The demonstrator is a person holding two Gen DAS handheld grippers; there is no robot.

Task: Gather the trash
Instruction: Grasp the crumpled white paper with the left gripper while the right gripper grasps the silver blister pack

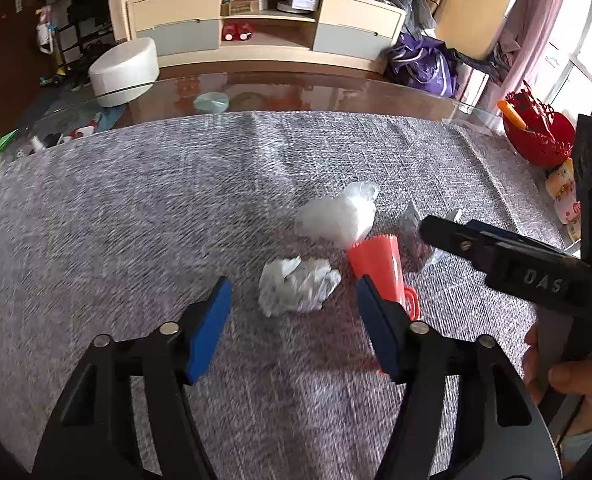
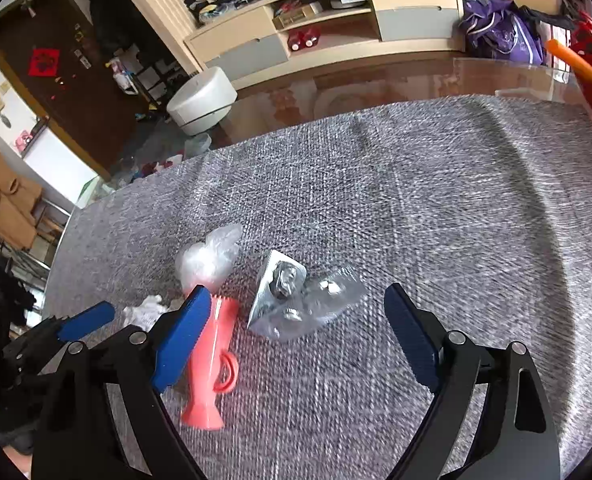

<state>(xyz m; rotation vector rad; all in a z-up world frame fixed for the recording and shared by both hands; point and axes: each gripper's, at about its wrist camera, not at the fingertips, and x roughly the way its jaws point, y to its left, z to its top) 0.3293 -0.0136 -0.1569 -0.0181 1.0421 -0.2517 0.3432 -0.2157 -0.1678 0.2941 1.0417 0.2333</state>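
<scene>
Left wrist view: the left gripper (image 1: 294, 320) stands apart-jawed and empty over a crumpled white paper wad (image 1: 298, 286) on the grey cloth (image 1: 136, 208), beside a clear plastic bag (image 1: 340, 216) and a tipped coral cup (image 1: 380, 276). Right wrist view: the right gripper (image 2: 296, 336) gapes wide, empty, above a silvery foil wrapper (image 2: 300, 300) lying just right of the cup.

Grey woven cloth (image 2: 376, 200) over the bench: coarse, matt. Coral-red plastic cup w/ handle (image 2: 212, 364): smooth, slight sheen. Crumpled white paper wad (image 1: 296, 286): matt. Clear plastic bag (image 1: 340, 216): filmy, glossy. Silver foil wrapper (image 2: 300, 304): shiny, creased.
</scene>
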